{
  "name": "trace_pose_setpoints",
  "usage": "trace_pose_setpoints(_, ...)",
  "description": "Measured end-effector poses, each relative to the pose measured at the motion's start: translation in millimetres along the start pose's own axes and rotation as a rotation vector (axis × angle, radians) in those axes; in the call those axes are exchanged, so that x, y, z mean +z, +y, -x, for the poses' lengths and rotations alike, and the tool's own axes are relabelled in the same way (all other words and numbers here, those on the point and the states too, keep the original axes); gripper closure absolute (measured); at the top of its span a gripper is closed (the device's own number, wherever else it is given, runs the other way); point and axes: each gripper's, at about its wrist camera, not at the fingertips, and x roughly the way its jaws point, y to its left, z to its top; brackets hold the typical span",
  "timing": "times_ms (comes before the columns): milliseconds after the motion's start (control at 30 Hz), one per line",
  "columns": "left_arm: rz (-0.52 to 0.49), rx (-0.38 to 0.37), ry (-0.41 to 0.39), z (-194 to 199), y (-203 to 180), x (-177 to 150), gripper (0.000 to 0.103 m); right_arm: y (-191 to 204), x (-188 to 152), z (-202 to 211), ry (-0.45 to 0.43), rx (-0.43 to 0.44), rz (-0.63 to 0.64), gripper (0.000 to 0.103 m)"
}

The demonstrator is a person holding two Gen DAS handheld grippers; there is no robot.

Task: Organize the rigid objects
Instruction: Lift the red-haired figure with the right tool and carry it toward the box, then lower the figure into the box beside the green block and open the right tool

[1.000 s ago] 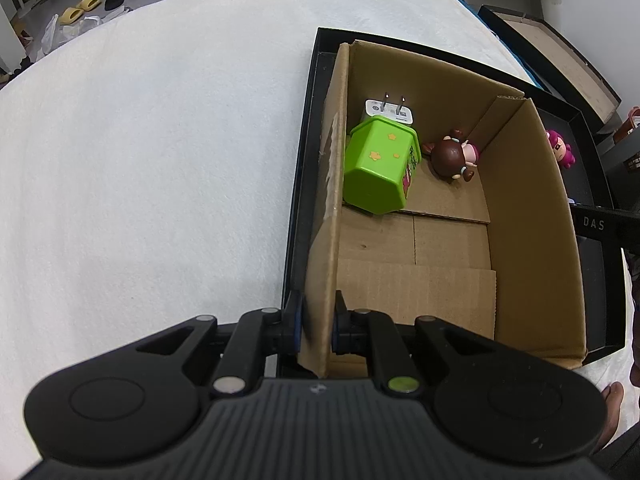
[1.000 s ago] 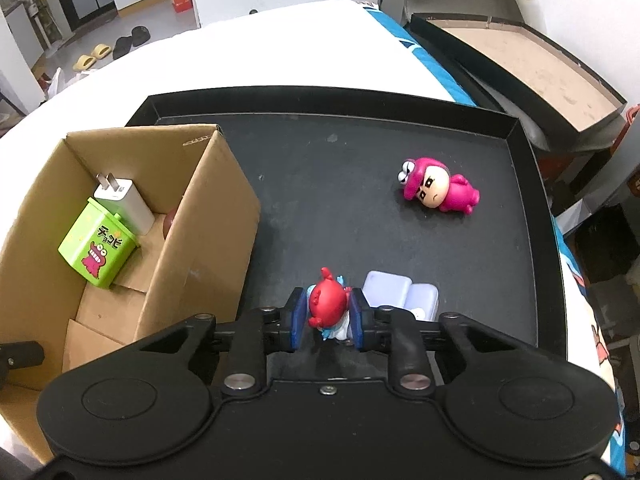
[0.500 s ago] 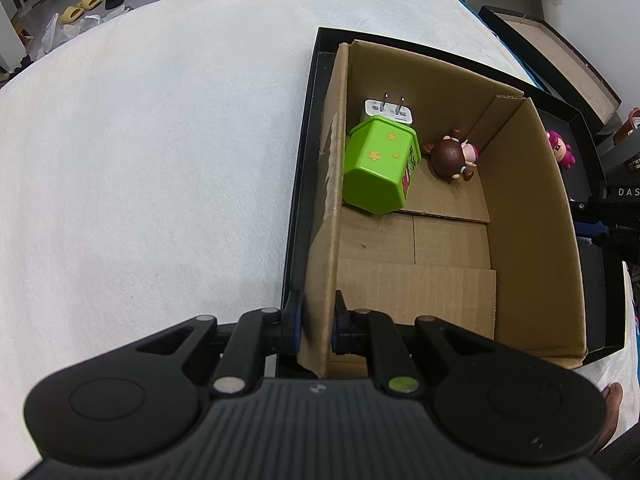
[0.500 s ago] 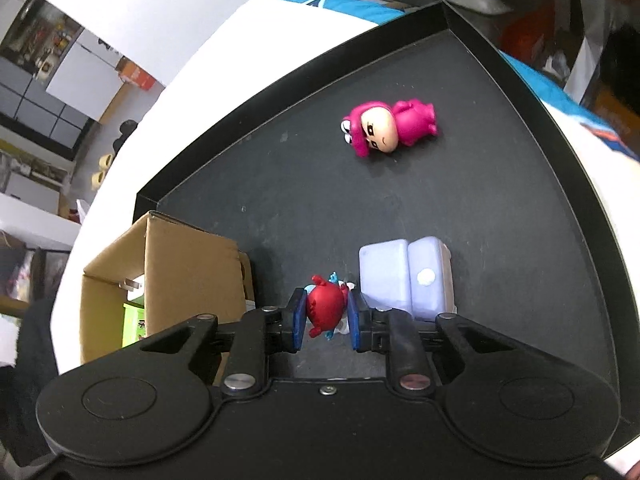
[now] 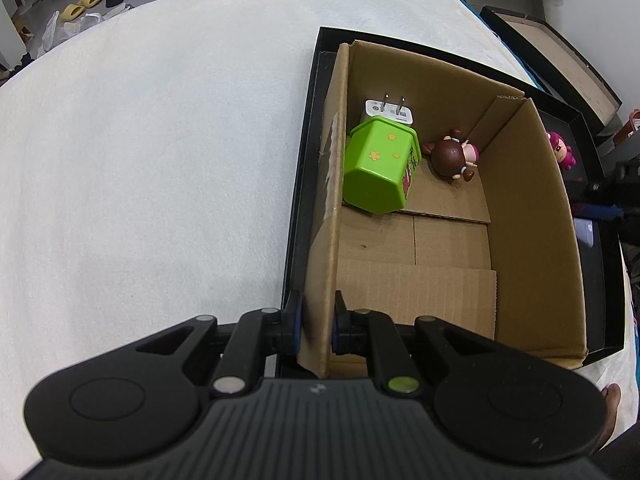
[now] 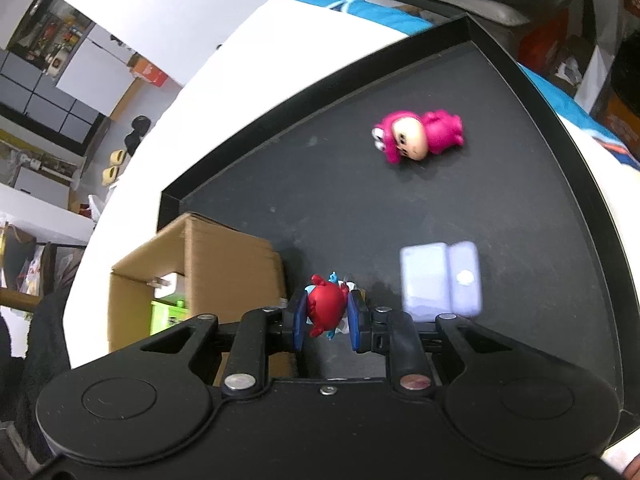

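My left gripper [image 5: 316, 320] is shut on the near left wall of the cardboard box [image 5: 532, 216], which stands in a black tray [image 5: 304, 152]. Inside the box lie a green toy container [image 5: 380, 170], a white charger plug [image 5: 386, 110] and a brown-haired doll [image 5: 454, 156]. My right gripper [image 6: 326, 316] is shut on a small red figurine [image 6: 325, 307] and holds it above the tray [image 6: 580, 184], right of the box [image 6: 208, 256]. A pink figurine [image 6: 416, 136] and a lavender case [image 6: 440, 278] lie on the tray.
The tray sits on a white padded surface [image 5: 160, 160]. Another black tray with a brown floor [image 5: 560, 52] stands at the far right. Slippers [image 5: 82, 2] lie on the floor beyond. The right gripper shows at the box's right side [image 5: 616, 196].
My right gripper has lifted and tilted with the red figurine, rising above the tray. The left gripper and the box have stayed still.
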Motion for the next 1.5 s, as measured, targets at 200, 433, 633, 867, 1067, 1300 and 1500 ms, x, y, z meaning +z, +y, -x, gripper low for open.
trace_pose_setpoints(200,0.001,0.000,0.000,0,0,0,0.091,19,9,14,-0.016,0.013,0.035,0.082)
trace_pose_setpoints(433,0.005,-0.007,-0.002,1,1,0,0.091,40,19,35,-0.045,0.031,0.070,0.082)
trace_pose_setpoints(633,0.008,-0.013,-0.006,2,3,-1,0.091,58,23,50,-0.058,0.044,0.105,0.082)
trace_pose_setpoints(867,0.008,-0.025,-0.009,3,5,-2,0.091,79,24,59,-0.066,0.053,0.135,0.082)
trace_pose_setpoints(1067,0.005,-0.033,-0.009,3,5,-2,0.090,97,20,61,-0.058,0.061,0.162,0.082)
trace_pose_setpoints(1300,-0.005,-0.036,-0.015,3,5,-4,0.090,117,13,55,-0.044,0.056,0.200,0.082)
trace_pose_setpoints(1500,-0.003,-0.042,-0.016,3,6,-3,0.090,129,6,44,-0.023,0.046,0.223,0.082)
